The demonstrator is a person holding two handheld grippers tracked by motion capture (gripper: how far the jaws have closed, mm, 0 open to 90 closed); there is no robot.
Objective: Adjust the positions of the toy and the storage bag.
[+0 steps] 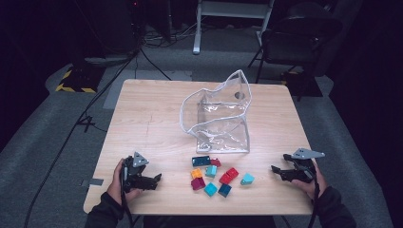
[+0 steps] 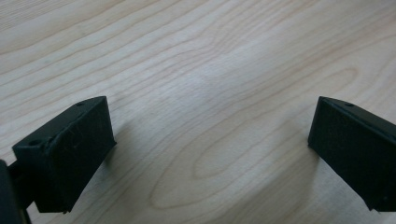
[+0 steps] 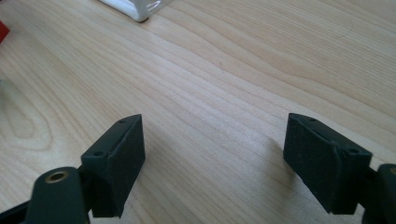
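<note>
Blocks [image 1: 215, 176], small and coloured red, teal, orange and magenta, lie in a loose cluster on the near-centre part of the wooden table [image 1: 147, 118], between my two grippers and well apart from both. Just behind the cluster stands a clear plastic bag [image 1: 221, 116] with white edging, its mouth gaping upward and its near edge close to the rearmost blocks.

I hold the left gripper [image 1: 154, 180] low over the table at the near left, pointing toward the blocks. In the left gripper view its jaws stand wide apart with only bare wood grain between them.

I hold the right gripper [image 1: 276, 171] at the near right, pointing inward. Its jaws are likewise spread, nothing between them; in the right gripper view a corner of the bag shows at the top edge.
</note>
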